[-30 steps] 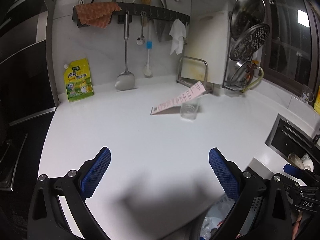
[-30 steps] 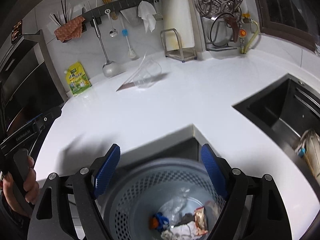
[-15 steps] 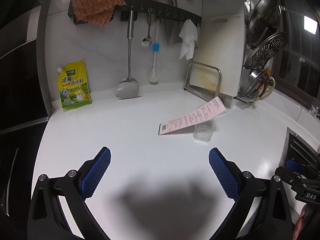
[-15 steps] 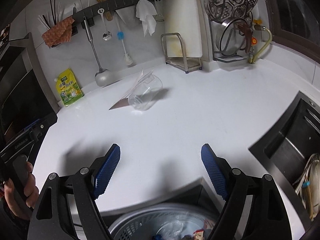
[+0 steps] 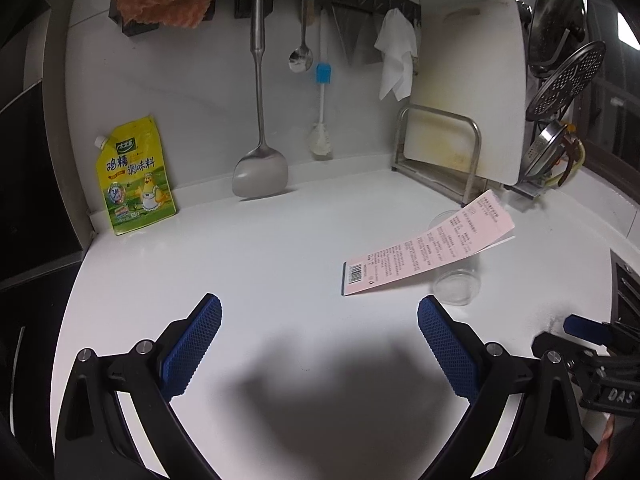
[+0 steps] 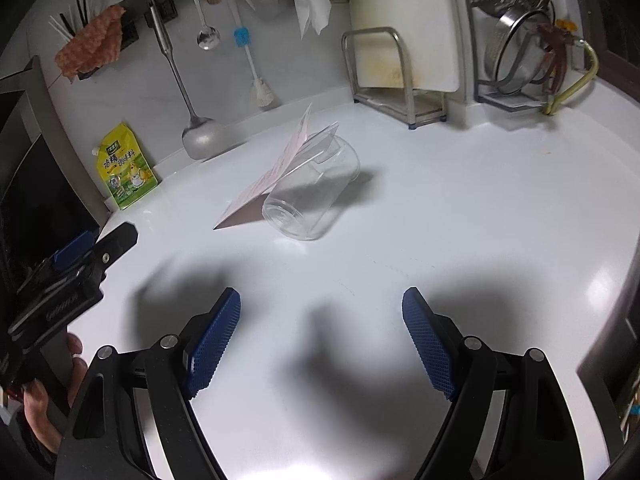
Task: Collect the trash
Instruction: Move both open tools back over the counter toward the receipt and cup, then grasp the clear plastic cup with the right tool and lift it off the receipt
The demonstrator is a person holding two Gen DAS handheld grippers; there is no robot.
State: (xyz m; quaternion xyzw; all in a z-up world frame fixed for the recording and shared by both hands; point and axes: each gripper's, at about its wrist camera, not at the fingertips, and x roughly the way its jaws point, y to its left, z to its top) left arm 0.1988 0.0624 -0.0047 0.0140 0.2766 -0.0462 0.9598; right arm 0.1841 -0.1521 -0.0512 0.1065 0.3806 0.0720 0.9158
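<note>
A clear plastic cup (image 6: 310,194) lies on its side on the white counter (image 6: 460,216), with a pink printed card (image 6: 276,172) leaning against it. In the left wrist view the cup (image 5: 456,280) and card (image 5: 428,250) sit at the right, ahead of my open, empty left gripper (image 5: 320,344). My right gripper (image 6: 320,340) is open and empty, over the counter a short way in front of the cup. The left gripper's body (image 6: 60,284) shows at the left of the right wrist view.
A yellow seasoning pouch (image 5: 134,178) leans on the back wall at the left. A spatula (image 5: 260,120), spoon and brush hang from a rail. A cutting board in a steel rack (image 5: 440,152) and a pot-lid rack (image 6: 528,40) stand at the back right.
Both grippers have moved forward over the counter toward the cup and card. The trash basket that was below the right gripper has dropped out of view.
</note>
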